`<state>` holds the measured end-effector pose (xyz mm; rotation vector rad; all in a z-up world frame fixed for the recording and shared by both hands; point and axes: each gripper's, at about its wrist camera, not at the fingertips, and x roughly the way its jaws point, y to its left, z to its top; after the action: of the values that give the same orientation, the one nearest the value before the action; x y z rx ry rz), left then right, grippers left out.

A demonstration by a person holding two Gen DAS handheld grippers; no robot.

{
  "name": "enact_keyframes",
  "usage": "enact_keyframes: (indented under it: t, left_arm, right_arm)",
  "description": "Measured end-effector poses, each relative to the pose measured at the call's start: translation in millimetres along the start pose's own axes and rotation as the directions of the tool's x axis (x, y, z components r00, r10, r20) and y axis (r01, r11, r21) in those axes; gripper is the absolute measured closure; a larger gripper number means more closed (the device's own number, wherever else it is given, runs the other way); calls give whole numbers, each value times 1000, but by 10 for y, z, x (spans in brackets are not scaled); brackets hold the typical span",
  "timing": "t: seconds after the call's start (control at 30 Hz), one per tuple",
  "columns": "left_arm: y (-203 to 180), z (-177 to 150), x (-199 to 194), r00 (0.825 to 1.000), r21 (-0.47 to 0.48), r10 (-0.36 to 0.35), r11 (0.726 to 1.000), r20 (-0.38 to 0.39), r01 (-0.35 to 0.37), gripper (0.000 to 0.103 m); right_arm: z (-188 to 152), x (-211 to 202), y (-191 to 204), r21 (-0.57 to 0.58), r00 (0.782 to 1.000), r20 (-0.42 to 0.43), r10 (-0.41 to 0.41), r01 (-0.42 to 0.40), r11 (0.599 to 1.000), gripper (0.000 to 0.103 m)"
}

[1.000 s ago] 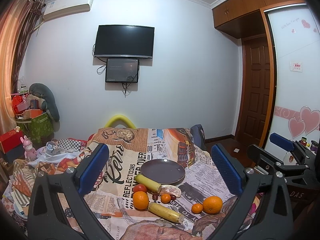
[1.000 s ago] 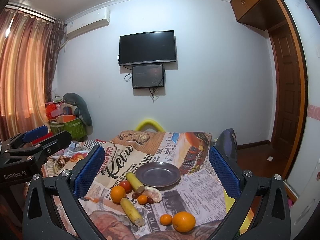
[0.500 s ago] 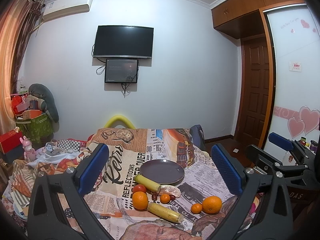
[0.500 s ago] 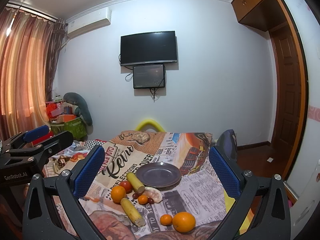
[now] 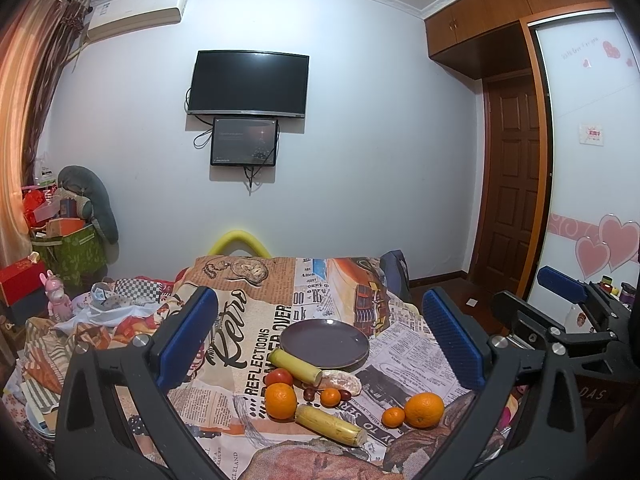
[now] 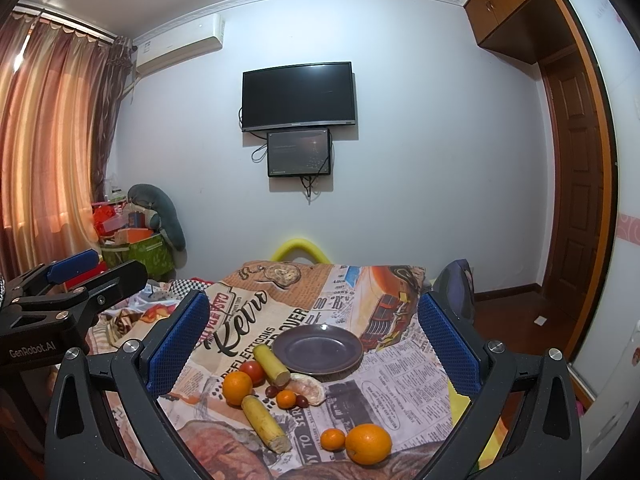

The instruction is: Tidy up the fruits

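A dark purple plate [image 5: 324,342] [image 6: 318,348] sits empty on a table covered with a newspaper-print cloth [image 5: 256,320]. In front of it lie two yellow sugarcane pieces [image 5: 330,424] [image 6: 266,422], a tomato [image 5: 279,377], two big oranges [image 5: 281,400] [image 5: 424,410], small tangerines [image 5: 393,417], dark red dates [image 5: 308,394] and a peeled citrus piece [image 5: 340,380]. My left gripper [image 5: 320,340] is open and empty, held above the near side of the table. My right gripper [image 6: 314,346] is open and empty, level with it on the right.
The table's far edge meets a yellow chair back [image 5: 239,240]. Cluttered boxes and a plush toy [image 5: 72,216] stand at the left; a door [image 5: 512,184] is at the right. A TV [image 5: 248,84] hangs on the far wall.
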<state>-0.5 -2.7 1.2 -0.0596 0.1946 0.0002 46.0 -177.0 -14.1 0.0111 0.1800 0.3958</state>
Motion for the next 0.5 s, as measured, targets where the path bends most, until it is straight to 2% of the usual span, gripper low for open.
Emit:
enact_keyframes:
  t: [0.33,0.5]
  left_arm:
    - [30,-30,59,1000,-5,8,1000,-10,-8,0]
    - [73,-94,190,999,-5,0,1000,-49,-1,0]
  right_arm:
    - [-39,54,3,-9,1000,-18,-1,1,1000,0]
    - [-107,142,-66,-21,998,-51,-48,47,999,0]
